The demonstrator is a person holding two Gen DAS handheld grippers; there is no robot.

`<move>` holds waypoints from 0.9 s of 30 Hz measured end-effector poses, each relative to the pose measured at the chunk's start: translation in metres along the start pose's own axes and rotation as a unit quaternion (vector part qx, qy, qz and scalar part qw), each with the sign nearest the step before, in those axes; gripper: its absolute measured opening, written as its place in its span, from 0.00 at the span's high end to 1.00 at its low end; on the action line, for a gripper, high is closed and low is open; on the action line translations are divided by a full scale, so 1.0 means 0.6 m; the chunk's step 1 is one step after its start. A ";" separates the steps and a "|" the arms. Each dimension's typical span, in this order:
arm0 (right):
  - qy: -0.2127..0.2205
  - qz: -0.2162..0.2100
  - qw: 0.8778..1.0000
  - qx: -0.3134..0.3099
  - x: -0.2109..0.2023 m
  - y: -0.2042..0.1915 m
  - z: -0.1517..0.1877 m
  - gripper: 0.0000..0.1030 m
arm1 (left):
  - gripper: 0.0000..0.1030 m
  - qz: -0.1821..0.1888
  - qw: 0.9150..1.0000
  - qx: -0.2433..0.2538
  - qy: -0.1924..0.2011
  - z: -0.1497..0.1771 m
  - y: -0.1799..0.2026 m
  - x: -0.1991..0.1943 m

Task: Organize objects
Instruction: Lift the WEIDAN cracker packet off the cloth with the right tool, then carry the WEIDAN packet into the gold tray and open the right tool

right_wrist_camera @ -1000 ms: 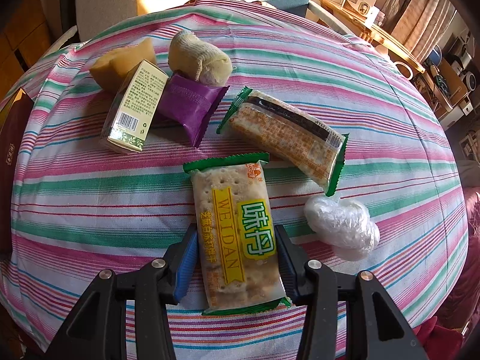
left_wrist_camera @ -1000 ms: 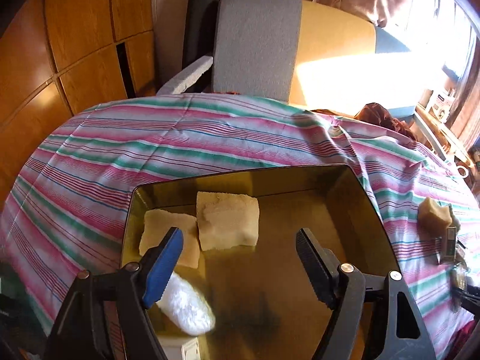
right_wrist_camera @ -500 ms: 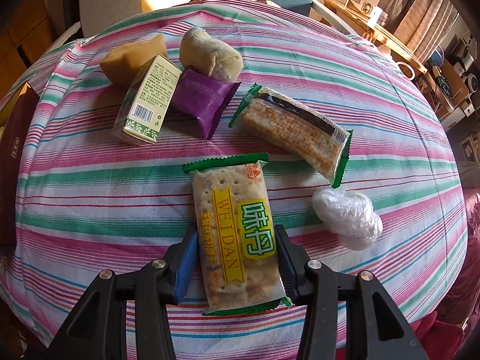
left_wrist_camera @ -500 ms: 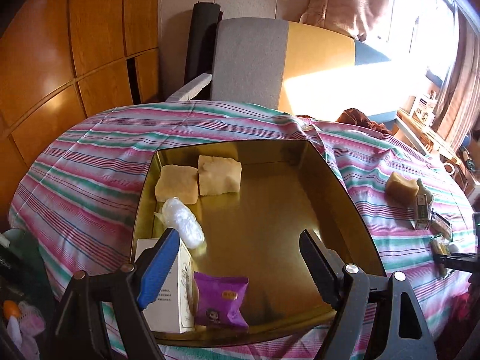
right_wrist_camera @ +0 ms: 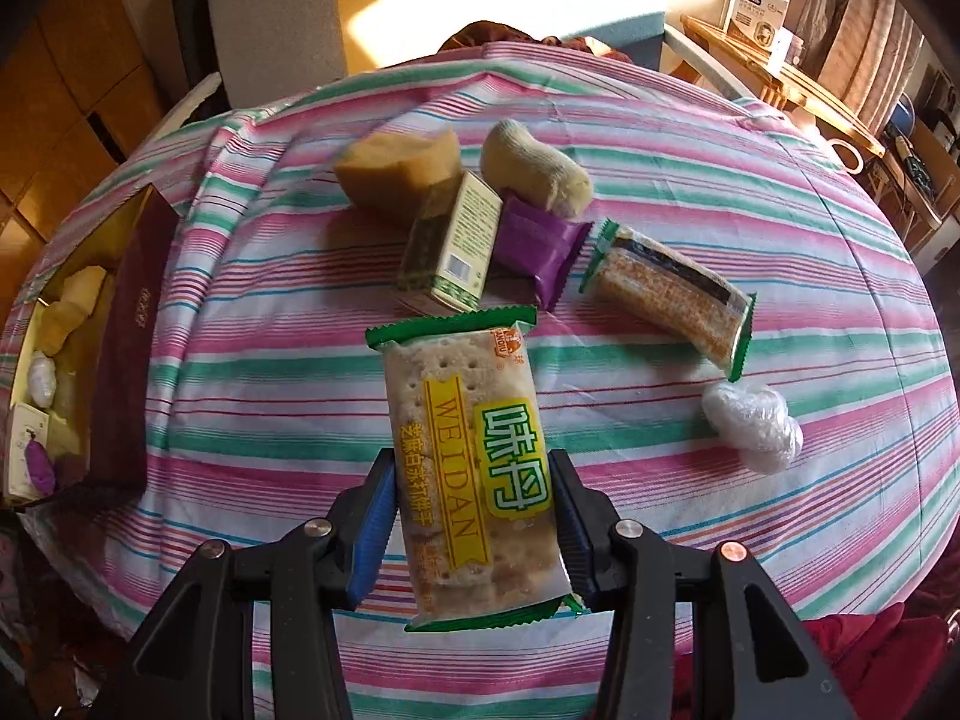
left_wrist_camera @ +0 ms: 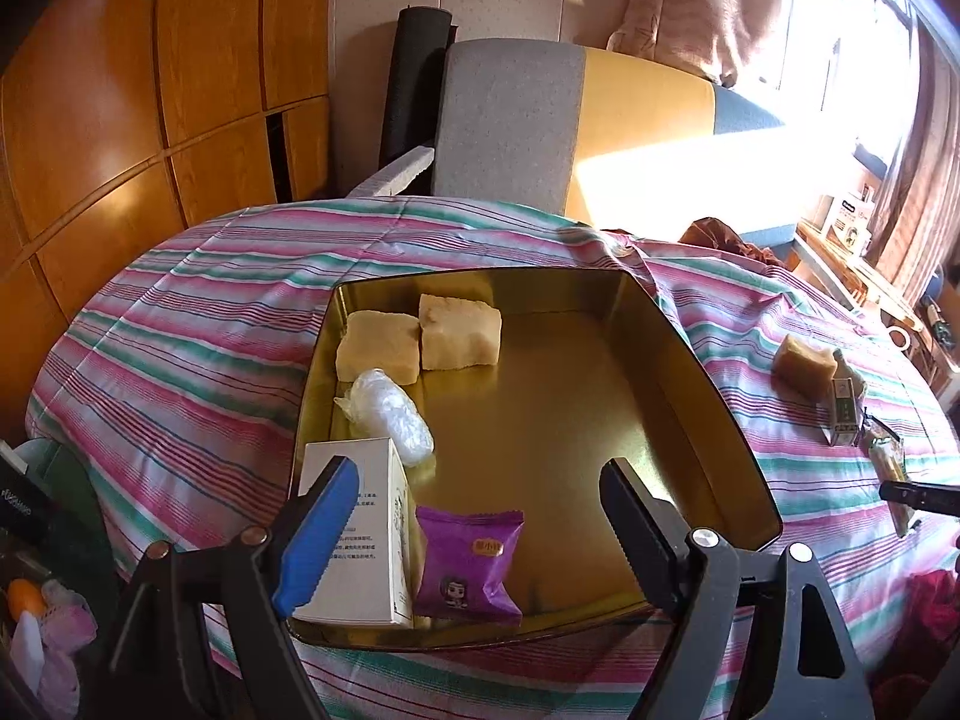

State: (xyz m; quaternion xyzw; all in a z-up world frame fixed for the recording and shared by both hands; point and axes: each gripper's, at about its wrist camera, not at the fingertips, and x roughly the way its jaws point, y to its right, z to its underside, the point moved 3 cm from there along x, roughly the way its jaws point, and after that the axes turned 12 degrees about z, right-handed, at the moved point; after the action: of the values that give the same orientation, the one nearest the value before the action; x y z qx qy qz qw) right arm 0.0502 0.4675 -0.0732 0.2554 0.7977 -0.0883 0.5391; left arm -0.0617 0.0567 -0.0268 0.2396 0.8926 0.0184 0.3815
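Observation:
My right gripper [right_wrist_camera: 474, 510] is shut on a green-edged cracker packet [right_wrist_camera: 471, 456] and holds it above the striped cloth. Behind it lie a second cracker packet [right_wrist_camera: 669, 294], a green box [right_wrist_camera: 453, 243], a purple pouch [right_wrist_camera: 540, 249], a yellow sponge block [right_wrist_camera: 396, 171], a beige roll [right_wrist_camera: 537, 177] and a clear plastic wad [right_wrist_camera: 753, 426]. My left gripper [left_wrist_camera: 474, 528] is open and empty above the near edge of the gold tin [left_wrist_camera: 558, 414], which holds two yellow blocks [left_wrist_camera: 459, 330], a plastic wad [left_wrist_camera: 390, 411], a white box [left_wrist_camera: 360, 546] and a purple pouch [left_wrist_camera: 465, 564].
The tin [right_wrist_camera: 129, 354] shows at the left edge of the right wrist view. A grey and yellow sofa [left_wrist_camera: 576, 126] stands behind the round table. Wooden cabinets [left_wrist_camera: 138, 90] are at left. A low shelf with boxes [right_wrist_camera: 762, 6] stands at right.
My left gripper has pulled back and up from the tin, so its near contents came into view. My right gripper has lifted the cracker packet off the cloth.

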 end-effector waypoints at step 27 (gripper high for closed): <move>-0.044 -0.130 0.978 -0.157 -0.022 -0.606 -0.073 0.53 | 0.19 -0.060 0.990 -0.122 0.029 0.050 -0.199 -0.072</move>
State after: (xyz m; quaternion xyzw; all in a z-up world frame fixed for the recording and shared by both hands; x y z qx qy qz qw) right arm -0.1644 0.1710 -0.0926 0.0580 0.8033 -0.0427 0.5912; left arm -0.0649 -0.0723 -0.0448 0.1364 0.9072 0.1108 0.3822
